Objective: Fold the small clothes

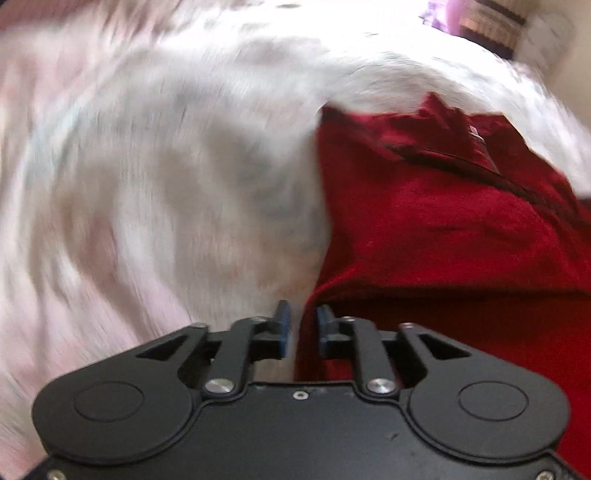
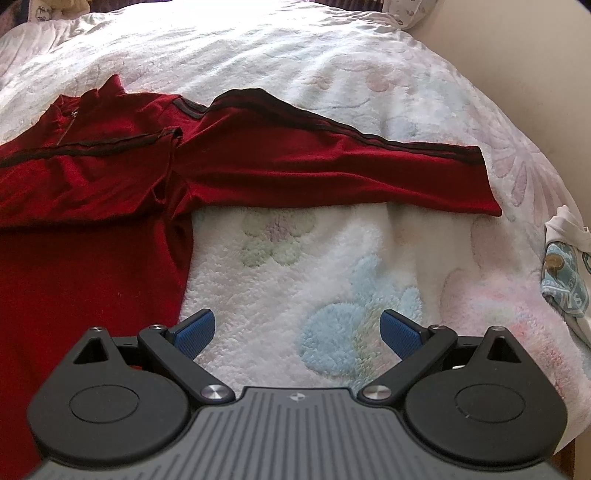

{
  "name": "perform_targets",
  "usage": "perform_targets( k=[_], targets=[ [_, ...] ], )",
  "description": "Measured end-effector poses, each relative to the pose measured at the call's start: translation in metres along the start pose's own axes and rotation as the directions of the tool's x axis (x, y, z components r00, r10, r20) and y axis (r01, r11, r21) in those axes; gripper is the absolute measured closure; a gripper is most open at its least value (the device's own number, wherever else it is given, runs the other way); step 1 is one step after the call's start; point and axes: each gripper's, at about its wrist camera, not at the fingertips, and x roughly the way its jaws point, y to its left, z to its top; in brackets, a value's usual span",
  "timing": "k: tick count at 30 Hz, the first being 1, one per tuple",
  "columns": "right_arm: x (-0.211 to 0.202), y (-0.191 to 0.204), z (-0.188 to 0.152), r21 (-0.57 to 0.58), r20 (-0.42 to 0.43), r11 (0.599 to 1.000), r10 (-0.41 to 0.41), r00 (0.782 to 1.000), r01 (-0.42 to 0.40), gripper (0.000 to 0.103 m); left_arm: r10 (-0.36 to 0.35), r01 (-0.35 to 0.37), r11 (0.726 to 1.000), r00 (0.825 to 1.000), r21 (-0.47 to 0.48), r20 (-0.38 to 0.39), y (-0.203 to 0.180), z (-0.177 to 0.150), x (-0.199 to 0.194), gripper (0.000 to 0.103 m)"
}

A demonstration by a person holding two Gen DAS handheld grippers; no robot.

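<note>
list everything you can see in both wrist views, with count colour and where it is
zip-neck top: 1, dark red with black stripes, spread on the blanket, one sleeve stretched out flat to the right
fleece blanket: 1, white with pastel flower pattern, covering the bed under the top
small garment: 1, white with a teal print, at the blanket's right edge, partly cut off
purple item: 1, at the far top edge of the left wrist view, too blurred to identify
left claw: 1, black with blue pads, closed on the edge of the red top
right claw: 1, black with blue pads, open, above bare blanket just right of the top's body
</note>
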Motion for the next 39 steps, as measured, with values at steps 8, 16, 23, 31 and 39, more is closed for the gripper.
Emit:
perform_targets(
  k=[8, 16, 23, 31, 39],
  targets=[
    [0.001, -0.004, -0.001, 0.002, -0.003, 1.000, -0.011, 1.000, 0.011, 0.000, 0.056, -0.070, 0.985, 0.994, 0.156, 0.093, -0.028, 0.005, -0.012, 0.061],
    [0.004, -0.005, -0.002, 0.006, -0.014, 1.000, -0.011, 1.000, 0.011, 0.000, 0.125, -0.184, 0.876, 0.979, 0.446, 0.159, -0.079, -0.011, -0.005, 0.057],
    [0.003, -0.025, -0.006, 0.076, 0.097, 0.997, -0.020, 0.995, 0.013, 0.000, 0.016, -0.019, 0.994, 0.999, 0.110, 0.031, 0.000, 0.005, -0.011, 0.052],
    [0.025, -0.152, 0.008, 0.423, 0.383, 0.878, 0.053, 0.922, -0.225, 0.000, 0.057, -0.091, 0.972, 0.986, 0.218, 0.155, -0.014, -0.013, -0.083, 0.052],
    [0.111, -0.255, 0.023, 0.833, 0.298, 0.492, -0.016, 0.954, -0.252, 0.028, 0.074, -0.102, 0.969, 0.989, 0.224, 0.129, -0.007, -0.017, -0.085, 0.052]
  ],
)
